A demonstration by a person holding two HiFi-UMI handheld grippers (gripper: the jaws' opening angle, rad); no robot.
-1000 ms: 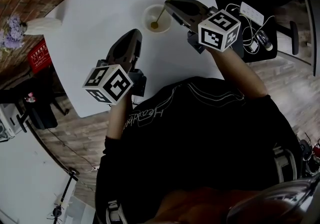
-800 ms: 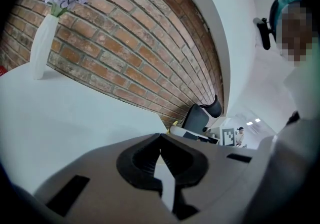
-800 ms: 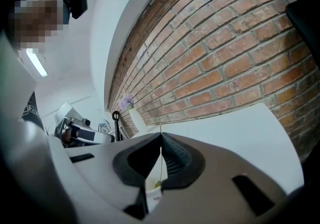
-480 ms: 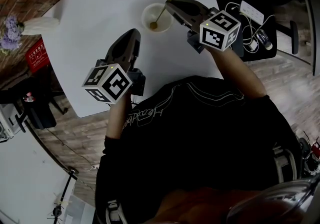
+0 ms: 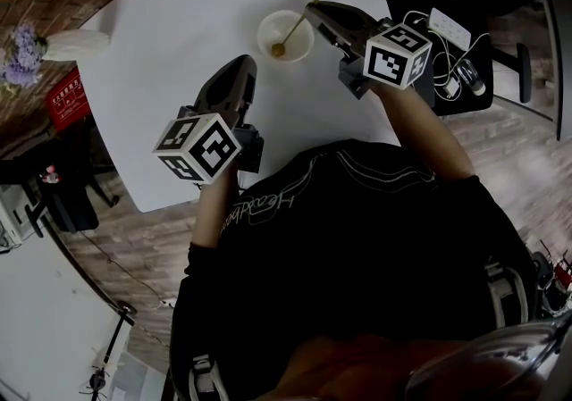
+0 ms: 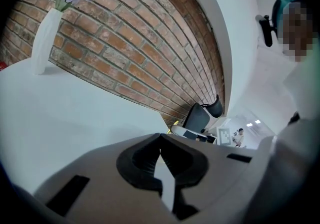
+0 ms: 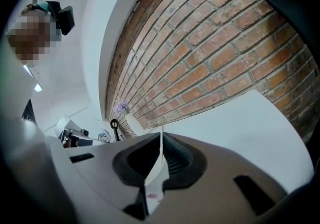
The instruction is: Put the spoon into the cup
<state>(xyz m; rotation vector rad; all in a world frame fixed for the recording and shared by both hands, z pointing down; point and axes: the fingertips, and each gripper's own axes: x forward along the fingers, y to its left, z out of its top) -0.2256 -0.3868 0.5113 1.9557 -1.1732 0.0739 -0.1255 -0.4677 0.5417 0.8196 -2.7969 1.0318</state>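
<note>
The only lettering close to legible is a line of pale cursive script (image 5: 259, 204) across the chest of the person's black shirt (image 5: 357, 238). It seems to begin with "Head", and the rest cannot be made out. A red sign (image 5: 67, 100) beyond the left edge of the tabletop (image 5: 161, 33) carries white print too small to read. The cube (image 5: 198, 147) on the left hand-held gripper (image 5: 239, 64) and the cube (image 5: 398, 55) on the right hand-held gripper (image 5: 313, 8) bear black-and-white square marker patterns rather than letters. Neither gripper view shows print that can be read.
</note>
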